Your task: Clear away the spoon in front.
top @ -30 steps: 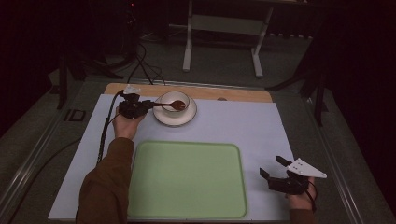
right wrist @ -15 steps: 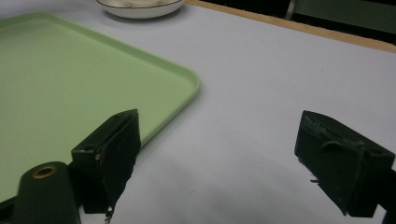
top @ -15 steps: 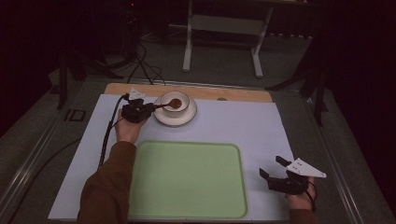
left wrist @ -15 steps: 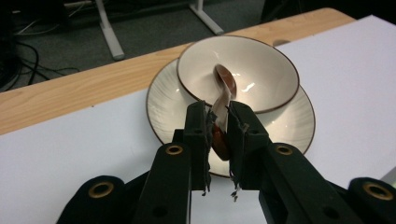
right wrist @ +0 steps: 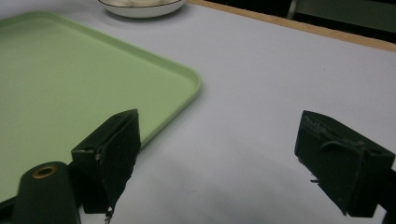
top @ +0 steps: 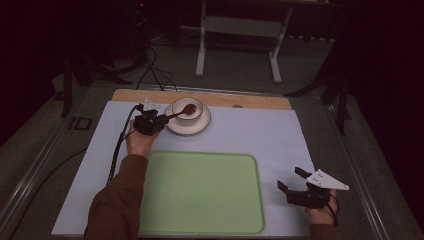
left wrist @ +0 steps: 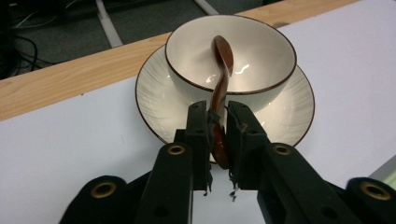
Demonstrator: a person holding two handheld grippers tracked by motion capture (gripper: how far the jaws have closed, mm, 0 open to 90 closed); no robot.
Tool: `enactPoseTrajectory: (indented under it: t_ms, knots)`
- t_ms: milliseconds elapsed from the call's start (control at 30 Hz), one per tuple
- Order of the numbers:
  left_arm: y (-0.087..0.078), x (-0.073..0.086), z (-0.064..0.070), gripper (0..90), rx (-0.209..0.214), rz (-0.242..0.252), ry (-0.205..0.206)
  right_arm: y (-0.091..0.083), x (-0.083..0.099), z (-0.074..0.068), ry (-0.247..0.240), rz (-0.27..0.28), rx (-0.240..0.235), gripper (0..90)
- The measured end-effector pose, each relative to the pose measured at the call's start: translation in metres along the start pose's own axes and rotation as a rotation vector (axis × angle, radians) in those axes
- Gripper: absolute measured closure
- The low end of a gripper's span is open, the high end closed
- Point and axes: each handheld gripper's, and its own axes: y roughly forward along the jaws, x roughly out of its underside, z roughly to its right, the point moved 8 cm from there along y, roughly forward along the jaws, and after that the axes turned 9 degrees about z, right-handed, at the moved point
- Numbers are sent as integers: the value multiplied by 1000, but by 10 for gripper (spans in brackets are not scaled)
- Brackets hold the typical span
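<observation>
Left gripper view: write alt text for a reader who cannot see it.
The left claw is shut on the handle of a brown spoon, whose scoop lies inside a white bowl. The bowl sits on a white saucer with a dark rim, on a white table cover beside a wooden edge strip.

Your left gripper [left wrist: 217,122] has its two black jaws pinched on the handle of the brown spoon [left wrist: 221,84], squeezing it from both sides with the handle standing on edge between the pads. From there the spoon runs up over the near rim of the cream bowl [left wrist: 261,56], and its scoop end sits inside the bowl, looks like it's resting on the inner wall, though the glare makes that hard to call. The bowl sits in the middle of a ribbed saucer [left wrist: 154,88] with a dark rim. The saucer is on the white mat [left wrist: 70,144], and beyond the saucer there's the wooden table edge [left wrist: 60,79].
</observation>
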Motion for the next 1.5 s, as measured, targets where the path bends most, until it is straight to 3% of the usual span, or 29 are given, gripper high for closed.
enactPoseTrajectory:
  t_ms: [400, 800, 1067, 1500]
  knots:
    - [1, 0, 4, 806, -14, 2, 15, 0, 0, 0, 1, 0, -2, 141]
    - [-11, -10, 8, 840, -37, 30, 36, 0, 0, -1, -3, 2, -6, 141]
    - [-23, -19, 3, 841, -64, 59, 28, 0, -1, -2, -3, 3, -8, 141]
    - [-51, -34, 0, 841, -75, 92, 37, 0, -1, -1, -3, 6, -6, 141]
